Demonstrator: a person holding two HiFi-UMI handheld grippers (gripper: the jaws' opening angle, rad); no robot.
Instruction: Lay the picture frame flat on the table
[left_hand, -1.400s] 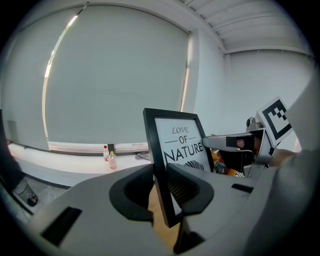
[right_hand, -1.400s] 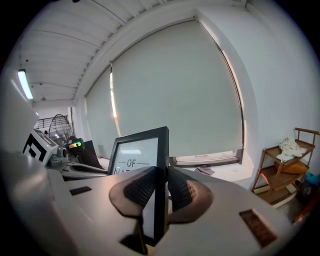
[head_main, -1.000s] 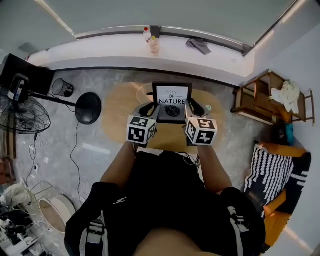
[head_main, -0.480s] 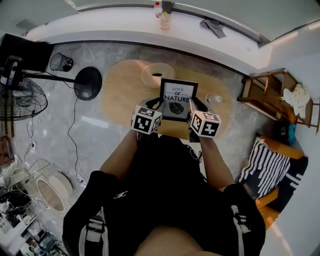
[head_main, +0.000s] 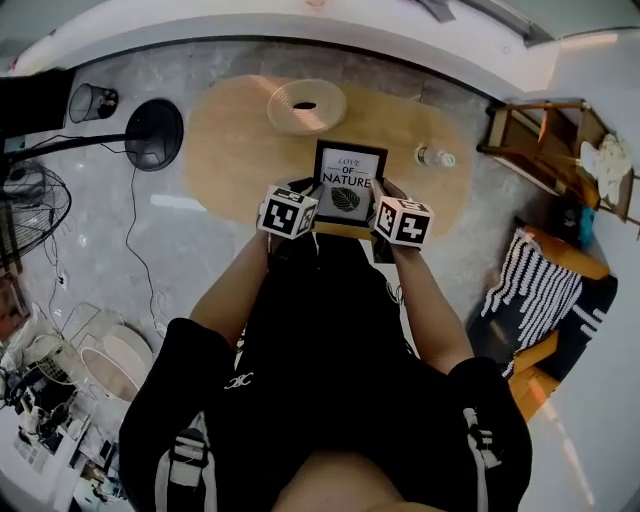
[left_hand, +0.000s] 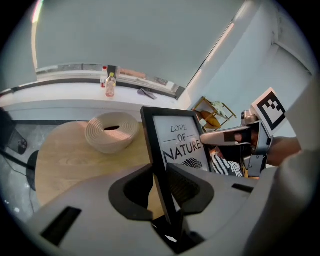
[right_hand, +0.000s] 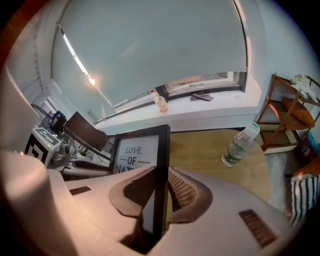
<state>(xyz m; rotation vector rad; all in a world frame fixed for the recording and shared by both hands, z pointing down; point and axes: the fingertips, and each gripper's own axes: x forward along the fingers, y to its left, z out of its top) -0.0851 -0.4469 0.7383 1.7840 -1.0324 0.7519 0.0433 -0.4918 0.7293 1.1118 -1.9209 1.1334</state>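
Observation:
A black picture frame (head_main: 348, 182) with the print "LOVE OF NATURE" is held between both grippers over the near part of the oval wooden table (head_main: 230, 140). My left gripper (head_main: 308, 198) is shut on the frame's left edge, and that black edge (left_hand: 159, 150) runs between its jaws (left_hand: 162, 181). My right gripper (head_main: 383, 202) is shut on the right edge, and the dark moulding (right_hand: 161, 160) sits between its pads (right_hand: 161, 187). The frame (right_hand: 135, 152) stands nearly upright with its face toward me. Its lower edge is hidden behind the grippers.
A ribbed cream bowl (head_main: 306, 106) sits on the table's far side and a clear water bottle (head_main: 436, 157) lies at its right end. On the floor to the left are a black fan base (head_main: 155, 135) and a wire basket (head_main: 88, 100). At the right stand a wooden shelf (head_main: 540, 140) and a striped cushion (head_main: 530, 300).
The head view has swung downward, so the table sits higher in the picture. The frame and both grippers have come nearer the table's front edge. Both grips stay on the frame.

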